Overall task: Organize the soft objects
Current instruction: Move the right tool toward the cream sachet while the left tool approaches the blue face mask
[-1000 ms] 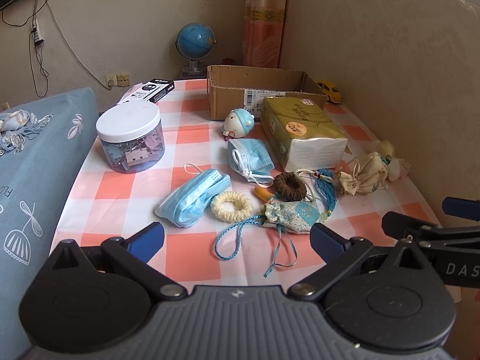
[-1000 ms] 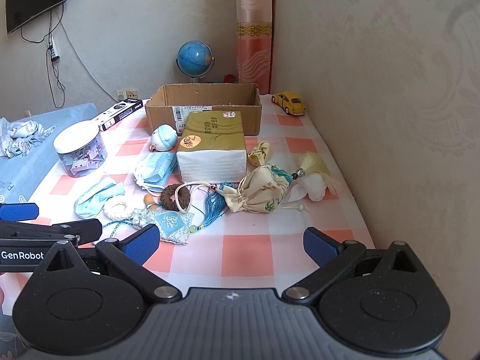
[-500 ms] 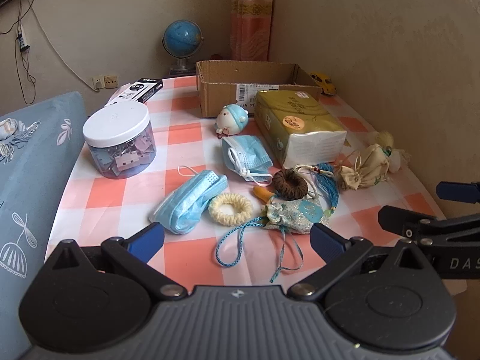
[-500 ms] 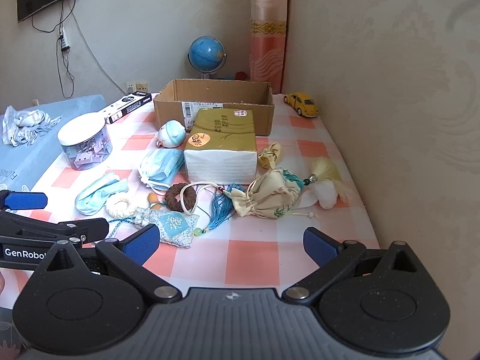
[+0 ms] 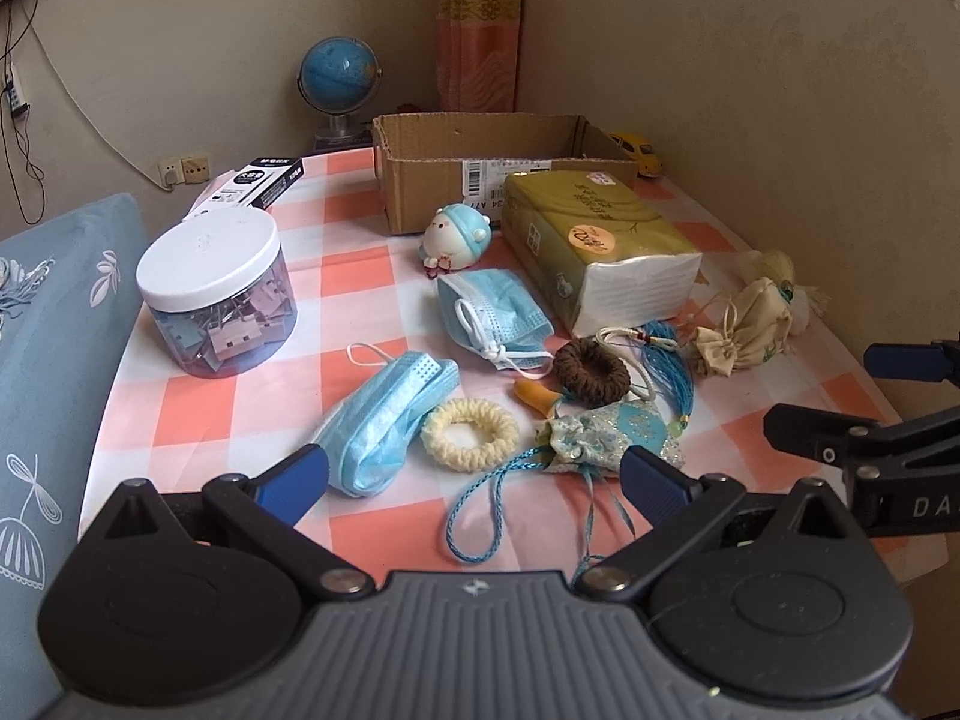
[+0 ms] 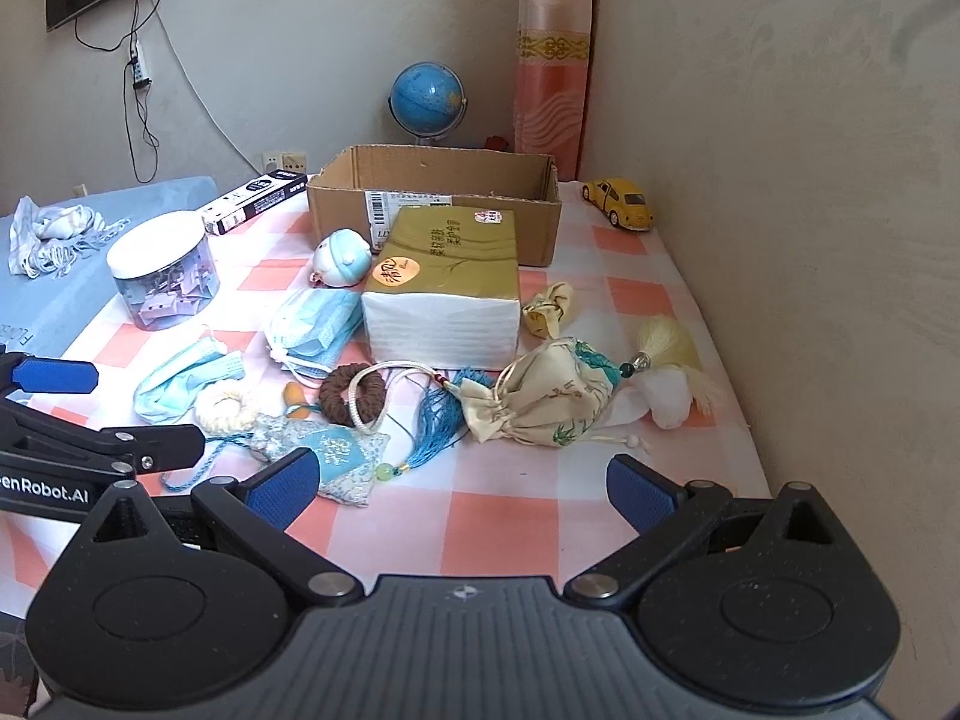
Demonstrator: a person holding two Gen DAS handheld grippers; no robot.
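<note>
The left gripper has white letters on its side, "enRobot.AI", with the first part cut off at the edge. The right gripper shows only "DA" in grey before the picture ends. The cardboard box has a white label with a barcode and small print too tiny to read. The tissue pack has dark Chinese writing on top and an orange round sticker with a red sign I cannot make out. The black and white box has writing too small to read.
</note>
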